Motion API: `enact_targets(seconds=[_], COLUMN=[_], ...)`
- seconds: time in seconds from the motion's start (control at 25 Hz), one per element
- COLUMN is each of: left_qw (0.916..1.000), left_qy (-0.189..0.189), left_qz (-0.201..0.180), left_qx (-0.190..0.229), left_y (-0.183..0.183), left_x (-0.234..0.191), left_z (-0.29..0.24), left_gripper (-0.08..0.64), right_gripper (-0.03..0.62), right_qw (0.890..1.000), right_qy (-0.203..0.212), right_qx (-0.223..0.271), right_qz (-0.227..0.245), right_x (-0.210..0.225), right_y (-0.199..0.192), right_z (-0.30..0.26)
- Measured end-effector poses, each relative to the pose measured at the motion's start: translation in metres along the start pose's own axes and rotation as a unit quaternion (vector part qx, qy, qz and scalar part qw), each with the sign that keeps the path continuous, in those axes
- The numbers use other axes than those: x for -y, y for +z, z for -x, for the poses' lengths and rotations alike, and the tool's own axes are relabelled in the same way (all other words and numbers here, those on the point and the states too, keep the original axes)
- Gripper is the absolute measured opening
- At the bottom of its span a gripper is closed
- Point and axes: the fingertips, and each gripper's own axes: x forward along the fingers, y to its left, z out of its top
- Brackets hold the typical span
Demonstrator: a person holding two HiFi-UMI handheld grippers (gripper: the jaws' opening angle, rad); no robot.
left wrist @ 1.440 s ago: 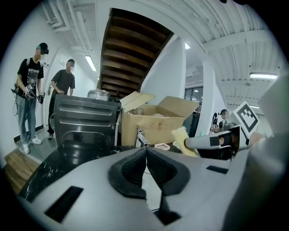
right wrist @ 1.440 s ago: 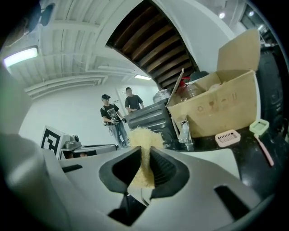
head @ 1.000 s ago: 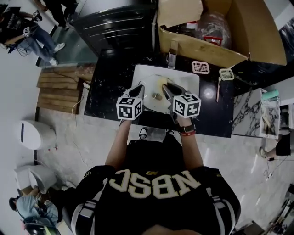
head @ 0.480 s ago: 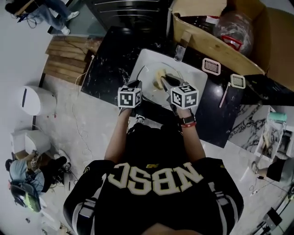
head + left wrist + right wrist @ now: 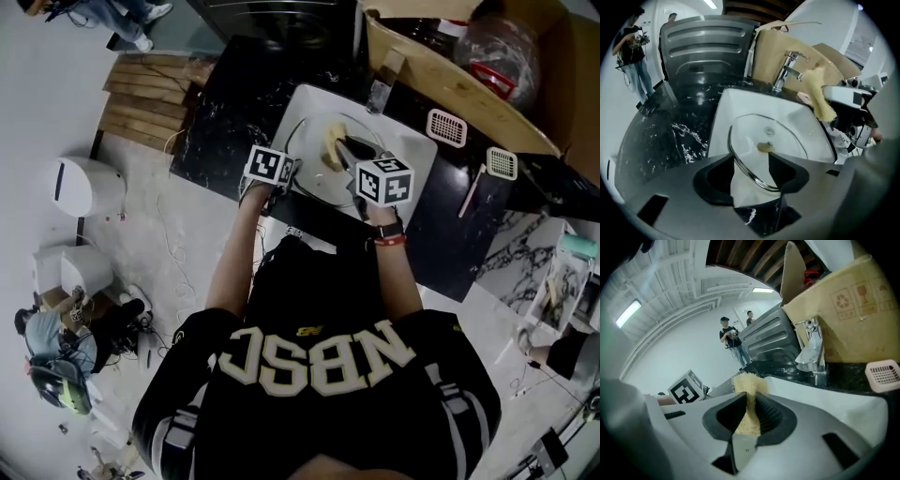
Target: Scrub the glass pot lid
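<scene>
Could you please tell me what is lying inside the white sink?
The glass lid sits in the sink, a yellowish smear near its centre. The left claw, whose jaws have just been opening with the lid's rim between them, hides the lid's near edge.

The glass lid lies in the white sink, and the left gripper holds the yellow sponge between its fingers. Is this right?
Not quite. The right gripper holds the yellow sponge between its fingers, as the right gripper view shows. The glass lid does lie in the white sink.
</scene>
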Motion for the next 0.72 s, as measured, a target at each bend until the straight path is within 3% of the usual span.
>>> enact_targets(seconds=[0.12,0.28,0.4,0.56,0.72], left_qw=[0.9982,0.9881,0.9801,0.9728,0.9700], left_qy=[-0.021,-0.049,-0.052,-0.053,-0.039], left_qz=[0.028,0.113,0.130,0.168,0.174], left_qx=[-0.049,-0.092,-0.141,-0.150,-0.165], left_y=[-0.008,-0.014,-0.025,-0.021,-0.021], left_x=[0.001,0.000,-0.002,-0.005,-0.008], left_z=[-0.012,-0.030,-0.039,-0.046,-0.053], left_gripper=[0.273,0.308,0.325,0.327,0.325], right_gripper=[0.069,0.069,0.069,0.069,0.069], right_qw=[1.000,1.000,1.000,1.000,1.000], right_qy=[0.002,0.007,0.009,0.010,0.009], right_qx=[0.001,0.000,0.001,0.002,0.005], right_qz=[-0.003,-0.002,0.001,0.000,-0.001], right_x=[-0.001,-0.003,-0.004,-0.005,-0.005], right_y=[0.000,0.000,0.001,0.001,0.000], right_z=[-0.001,-0.003,-0.003,-0.003,-0.001])
